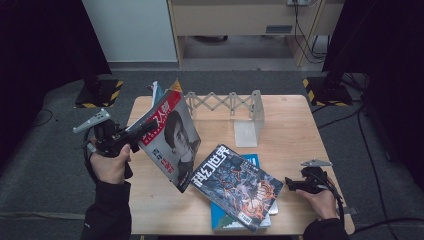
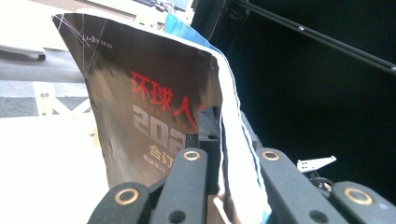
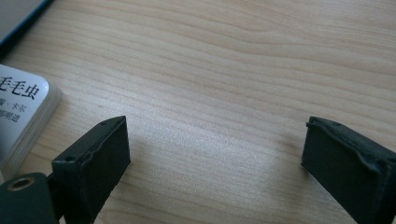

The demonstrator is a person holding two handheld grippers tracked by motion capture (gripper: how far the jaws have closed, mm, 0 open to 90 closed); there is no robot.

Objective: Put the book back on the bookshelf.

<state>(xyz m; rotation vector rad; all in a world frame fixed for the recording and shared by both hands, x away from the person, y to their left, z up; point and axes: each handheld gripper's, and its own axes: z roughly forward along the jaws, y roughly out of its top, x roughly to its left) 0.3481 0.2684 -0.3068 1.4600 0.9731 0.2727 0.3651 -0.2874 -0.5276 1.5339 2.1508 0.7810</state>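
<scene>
A magazine (image 1: pixel 170 137) with a red title strip and a face on its cover hangs tilted over the left part of the wooden table (image 1: pixel 295 125). My left gripper (image 1: pixel 141 131) is shut on its upper left edge, coming in from beyond the table's left side. In the left gripper view the magazine (image 2: pixel 149 102) rises between the jaws, its pages curling to the right. My right gripper (image 1: pixel 291 184) rests low at the table's front right, open. In the right gripper view its pads (image 3: pixel 100 154) stand wide apart over bare wood with nothing between them.
A dark illustrated magazine (image 1: pixel 237 185) lies on a blue book (image 1: pixel 251 161) at the front centre. A grey expanding book rack (image 1: pixel 230 106) stands at the table's back. A white book corner (image 3: pixel 23 107) lies just left of the right gripper.
</scene>
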